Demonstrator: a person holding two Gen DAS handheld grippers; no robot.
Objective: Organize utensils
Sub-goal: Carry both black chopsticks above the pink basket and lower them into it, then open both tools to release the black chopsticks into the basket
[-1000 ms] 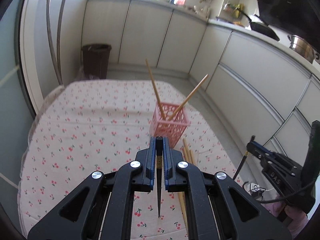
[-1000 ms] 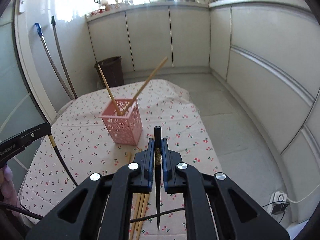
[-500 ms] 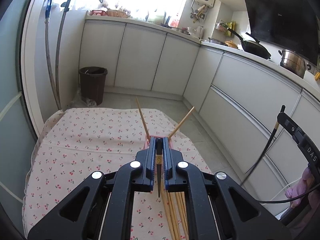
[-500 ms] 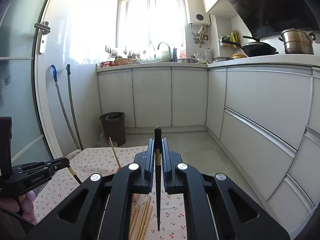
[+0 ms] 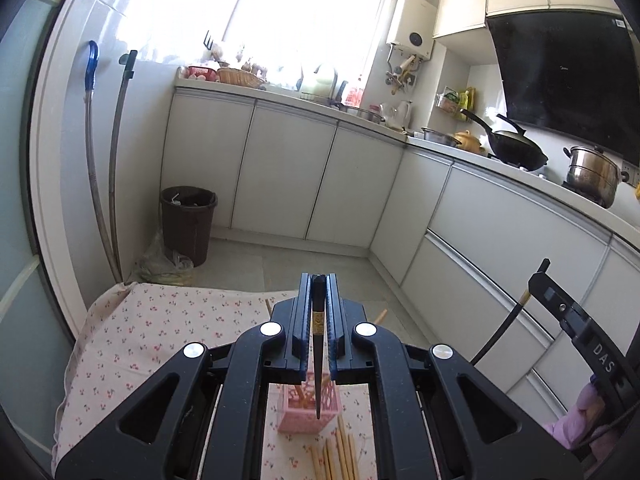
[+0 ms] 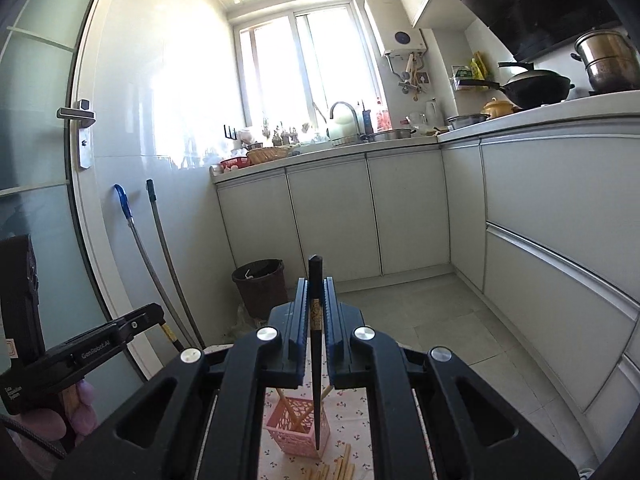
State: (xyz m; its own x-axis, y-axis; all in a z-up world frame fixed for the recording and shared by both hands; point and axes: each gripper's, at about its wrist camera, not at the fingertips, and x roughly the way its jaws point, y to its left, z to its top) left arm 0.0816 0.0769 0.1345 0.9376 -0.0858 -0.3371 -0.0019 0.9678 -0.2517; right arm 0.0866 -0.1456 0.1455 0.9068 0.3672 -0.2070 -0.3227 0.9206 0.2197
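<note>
My left gripper (image 5: pixel 319 280) is shut on a black chopstick (image 5: pixel 317 352) that hangs point down over the pink lattice holder (image 5: pixel 310 414). My right gripper (image 6: pixel 316 282) is shut on a second black chopstick (image 6: pixel 316 360), point down above the same pink holder (image 6: pixel 298 426). The holder stands on the cherry-print tablecloth (image 5: pixel 160 336) with two wooden chopsticks leaning in it. Several loose wooden chopsticks (image 5: pixel 334 456) lie on the cloth in front of it; they also show in the right wrist view (image 6: pixel 340 466). Each gripper appears in the other's view.
White kitchen cabinets (image 5: pixel 288 184) run along the back and right. A brown waste bin (image 5: pixel 187 224) stands on the floor beyond the table. Two mop handles (image 5: pixel 102 160) lean on the left wall. A wok (image 5: pixel 512 148) and a pot (image 5: pixel 592 174) sit on the counter.
Both grippers have risen and tilted up, each still holding its black chopstick. The pink holder has dropped to the bottom of both views, under the chopstick tips.
</note>
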